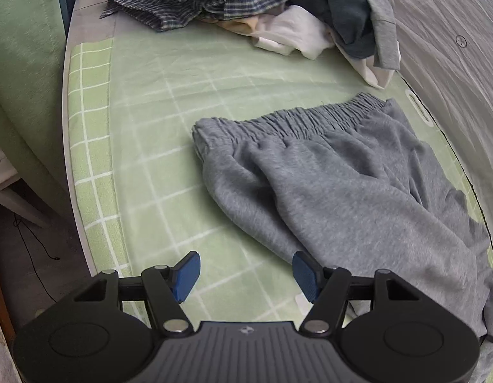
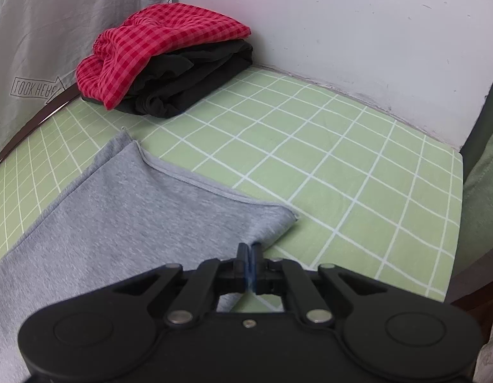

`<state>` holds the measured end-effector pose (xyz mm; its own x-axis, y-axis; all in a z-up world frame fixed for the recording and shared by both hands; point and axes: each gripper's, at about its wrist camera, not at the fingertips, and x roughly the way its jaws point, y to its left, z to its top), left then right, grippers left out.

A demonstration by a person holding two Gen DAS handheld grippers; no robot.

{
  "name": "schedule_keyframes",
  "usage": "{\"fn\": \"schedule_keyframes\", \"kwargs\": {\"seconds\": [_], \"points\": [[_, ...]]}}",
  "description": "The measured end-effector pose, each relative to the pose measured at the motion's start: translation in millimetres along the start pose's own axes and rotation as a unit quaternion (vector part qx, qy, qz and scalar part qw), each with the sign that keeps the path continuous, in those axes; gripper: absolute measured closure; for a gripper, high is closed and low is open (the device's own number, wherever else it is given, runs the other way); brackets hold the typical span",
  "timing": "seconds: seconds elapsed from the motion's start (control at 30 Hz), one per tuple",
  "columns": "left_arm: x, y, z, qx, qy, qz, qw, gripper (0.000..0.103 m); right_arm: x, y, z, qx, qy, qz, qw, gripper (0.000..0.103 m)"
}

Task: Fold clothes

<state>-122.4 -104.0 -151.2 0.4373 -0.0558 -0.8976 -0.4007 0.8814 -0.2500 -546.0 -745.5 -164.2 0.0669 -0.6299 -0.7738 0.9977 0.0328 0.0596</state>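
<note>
Grey sweatpants (image 1: 342, 175) lie on the green checked bed sheet (image 1: 157, 121), elastic waistband toward the far side. My left gripper (image 1: 246, 274) is open and empty, hovering just left of the pants' near edge. In the right wrist view the pants' leg end (image 2: 135, 210) lies flat with its hem toward the wall. My right gripper (image 2: 248, 250) is shut on the near edge of the pant leg by the hem corner.
A pile of unfolded clothes (image 1: 246, 6) sits at the far end of the bed: blue plaid, white, teal, grey. A folded stack, red checked on black (image 2: 163, 57), lies in the corner by the white wall (image 2: 358, 32). A grey quilt (image 1: 453, 63) runs alongside. The bed edge drops off on the left (image 1: 68, 159).
</note>
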Motion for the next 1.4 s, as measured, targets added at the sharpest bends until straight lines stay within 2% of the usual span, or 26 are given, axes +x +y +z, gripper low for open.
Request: {"fn": "schedule_keyframes", "kwargs": {"seconds": [0.2,0.27,0.3,0.33,0.47,0.7,1.0,1.17,1.3,1.4], "points": [[17,-2,26,0.013,-0.028,-0.006,0.9995,0.042,-7,7,2,0.006,-0.013,-0.010,1.000,0.101],[23,-4,33,0.020,-0.036,-0.008,0.9991,0.057,-9,9,3,0.008,-0.017,-0.014,1.000,0.102],[25,-5,37,0.022,-0.040,-0.006,0.9989,0.083,-10,9,4,0.012,-0.020,-0.015,1.000,0.102],[28,-4,41,0.022,-0.039,-0.006,0.9990,0.098,-13,10,5,0.012,-0.025,-0.018,0.999,0.102],[28,-1,62,0.029,-0.047,-0.019,0.9983,0.100,-26,13,11,-0.004,-0.053,-0.035,0.998,0.102],[-11,5,98,0.065,-0.095,-0.055,0.9919,0.100,-53,9,17,-0.028,-0.078,-0.035,0.996,0.102],[-50,15,120,0.093,-0.105,-0.098,0.9853,0.100,-91,-13,17,-0.022,-0.100,-0.029,0.994,0.103],[-41,40,119,0.100,-0.092,-0.054,0.9893,0.100,-91,-32,-3,-0.001,-0.078,-0.045,0.996,0.103],[-36,54,117,0.104,-0.088,-0.038,0.9900,0.100,-93,-40,-19,0.002,-0.067,-0.052,0.996,0.103],[-13,60,113,0.124,-0.054,0.007,0.9908,0.099,-81,-35,-31,-0.032,-0.029,-0.060,0.997,0.102]]}}
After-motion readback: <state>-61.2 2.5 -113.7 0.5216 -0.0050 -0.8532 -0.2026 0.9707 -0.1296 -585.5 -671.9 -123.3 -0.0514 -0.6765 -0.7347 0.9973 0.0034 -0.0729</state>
